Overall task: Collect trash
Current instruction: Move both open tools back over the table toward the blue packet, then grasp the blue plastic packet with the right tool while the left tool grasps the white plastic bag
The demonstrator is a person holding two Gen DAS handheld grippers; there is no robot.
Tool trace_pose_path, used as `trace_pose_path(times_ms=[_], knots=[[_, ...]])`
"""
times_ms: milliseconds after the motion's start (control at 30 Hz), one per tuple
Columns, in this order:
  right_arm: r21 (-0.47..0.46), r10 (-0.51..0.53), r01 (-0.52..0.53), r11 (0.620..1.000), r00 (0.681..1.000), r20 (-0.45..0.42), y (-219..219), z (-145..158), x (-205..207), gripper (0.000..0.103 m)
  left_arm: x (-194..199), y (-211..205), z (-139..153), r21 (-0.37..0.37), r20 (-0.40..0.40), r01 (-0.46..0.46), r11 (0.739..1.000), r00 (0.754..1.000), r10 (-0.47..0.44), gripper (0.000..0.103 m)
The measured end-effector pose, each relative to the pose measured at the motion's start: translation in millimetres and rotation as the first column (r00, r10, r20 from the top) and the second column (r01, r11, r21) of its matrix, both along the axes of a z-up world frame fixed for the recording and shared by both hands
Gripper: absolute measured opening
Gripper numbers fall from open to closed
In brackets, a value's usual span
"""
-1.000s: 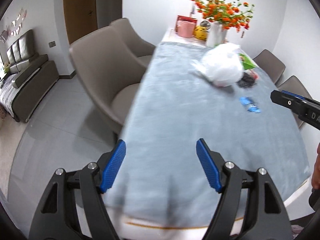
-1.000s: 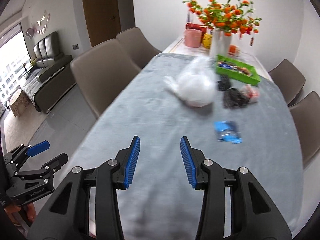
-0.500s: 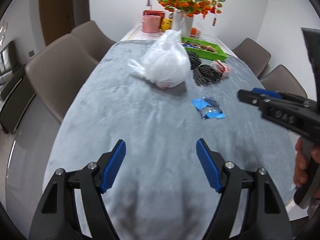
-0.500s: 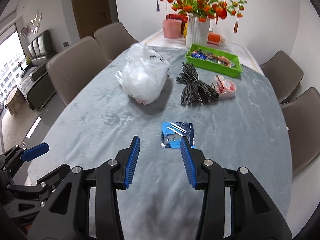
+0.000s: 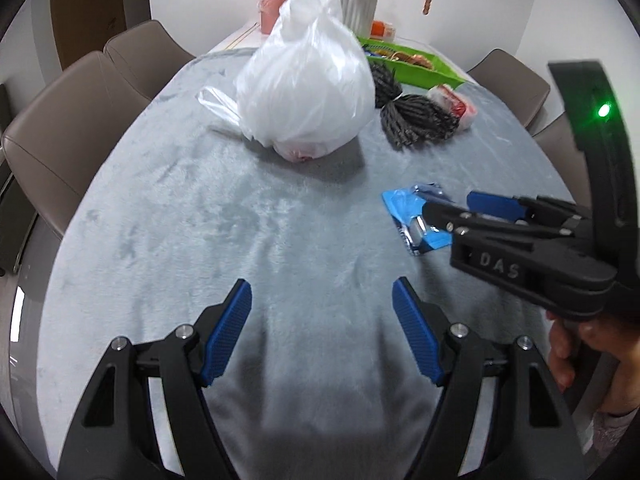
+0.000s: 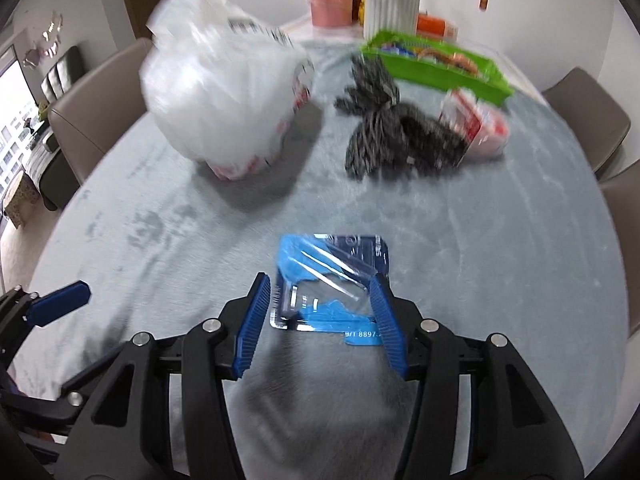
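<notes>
A torn blue and clear blister pack (image 6: 332, 280) lies flat on the grey-blue tablecloth (image 6: 500, 260). My right gripper (image 6: 320, 284) is low over it, jaws opening, the pack's near half between the pads and not pinched. In the left wrist view the right gripper (image 5: 448, 206) reaches in from the right onto the pack (image 5: 404, 204). My left gripper (image 5: 322, 286) hovers open over bare cloth, nearer than the pack, nothing between its fingers. A full, knotted white plastic bag (image 5: 304, 92) sits farther back.
Behind the pack lie a dark grey yarn bundle (image 6: 396, 140) and a red-and-white wrapped packet (image 6: 480, 128). A green tray (image 6: 440, 68), a white vase (image 6: 392, 4) and a pink tub (image 6: 332, 8) stand at the far end. Beige chairs (image 5: 60, 132) line both sides.
Both grippers have moved forward and down over the table. The right jaws have widened and now straddle the blue pack, which lay ahead of them before.
</notes>
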State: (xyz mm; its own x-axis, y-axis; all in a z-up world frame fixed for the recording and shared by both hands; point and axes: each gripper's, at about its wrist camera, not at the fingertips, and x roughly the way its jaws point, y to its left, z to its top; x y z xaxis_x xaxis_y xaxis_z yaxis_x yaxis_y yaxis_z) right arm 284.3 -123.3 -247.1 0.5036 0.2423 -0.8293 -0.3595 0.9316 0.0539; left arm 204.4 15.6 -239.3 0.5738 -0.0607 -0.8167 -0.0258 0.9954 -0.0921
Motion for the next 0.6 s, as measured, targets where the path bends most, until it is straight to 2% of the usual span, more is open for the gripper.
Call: trace_pose_path(times_ms=[133,233,433,600], knots=[[-0.021,0.022,-0.022,1.0,1.0,-0.019,2,-24,8,0.058,9,-3,-14,-0.008,-0.026,-0.035,0.999,0.999,0.035,0.073],[-0.042,0.056,-0.055,0.998,0.998,0.003,7,-28,6,0.064,13,-6,-19,-0.007,-0.035,-0.054,0.998,0.998,0.054,0.073],[-0.07,0.105,-0.103,0.992,0.994,0.018,12,-29,14,0.065,18,-5,-19,-0.001,-0.035,-0.084,0.996,0.996,0.084,0.073],[-0.055,0.105,-0.104,0.993,0.995,0.004,10,-26,18,0.063,21,-5,-14,0.008,-0.024,-0.089,0.996,0.996,0.089,0.073]])
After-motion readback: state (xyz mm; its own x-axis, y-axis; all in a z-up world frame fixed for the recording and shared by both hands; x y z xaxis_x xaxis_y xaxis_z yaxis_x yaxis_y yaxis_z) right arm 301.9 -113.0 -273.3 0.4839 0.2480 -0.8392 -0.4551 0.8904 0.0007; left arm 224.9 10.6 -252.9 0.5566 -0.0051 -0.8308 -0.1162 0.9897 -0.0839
